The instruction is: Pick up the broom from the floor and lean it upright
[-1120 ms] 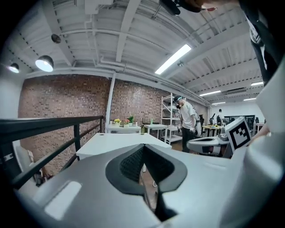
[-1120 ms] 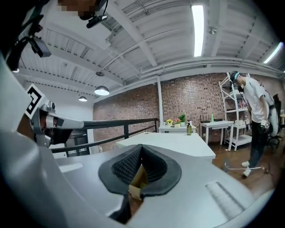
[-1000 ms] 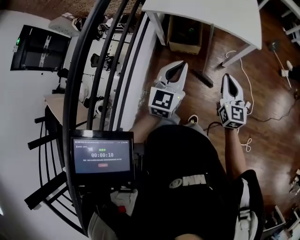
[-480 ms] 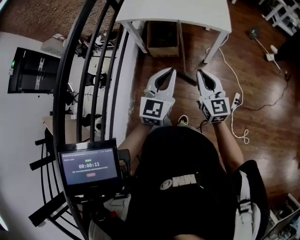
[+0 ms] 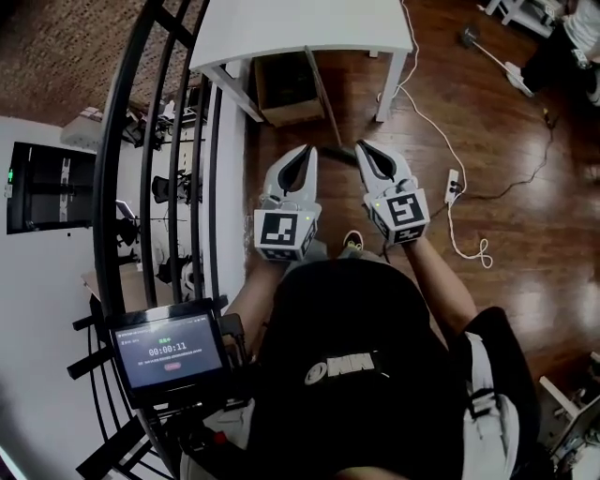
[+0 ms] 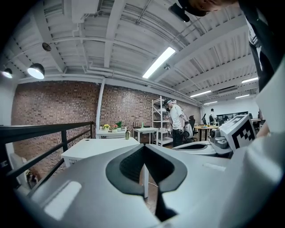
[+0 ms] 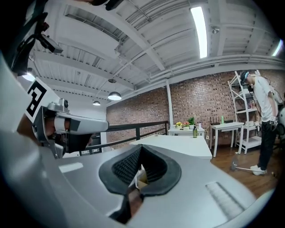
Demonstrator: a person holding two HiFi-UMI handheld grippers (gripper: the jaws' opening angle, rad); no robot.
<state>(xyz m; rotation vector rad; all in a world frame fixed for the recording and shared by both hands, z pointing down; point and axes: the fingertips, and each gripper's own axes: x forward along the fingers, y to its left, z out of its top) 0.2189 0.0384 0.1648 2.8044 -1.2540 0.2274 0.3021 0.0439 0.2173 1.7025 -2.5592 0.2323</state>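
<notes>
The broom point(image 5: 324, 101) lies on the wooden floor, its thin handle running under the white table and its dark head point(image 5: 339, 154) nearest me. In the head view my left gripper point(image 5: 301, 152) and my right gripper point(image 5: 360, 148) are held side by side above the floor, their tips either side of the broom head. Both are shut with nothing between the pads. The left gripper view shows its jaws point(image 6: 143, 148) closed and level, and the right gripper view shows the same point(image 7: 140, 148). The broom appears in neither gripper view.
A white table point(image 5: 309, 28) stands ahead with a cardboard box point(image 5: 281, 89) under it. A black railing point(image 5: 178, 141) runs along the left. A white cable and power strip point(image 5: 453, 187) lie on the floor at right. A person point(image 7: 267, 116) stands by shelves far off.
Both grippers have drawn closer together and shifted left in the head view. The table and broom now lie straight ahead of them. Both stay shut.
</notes>
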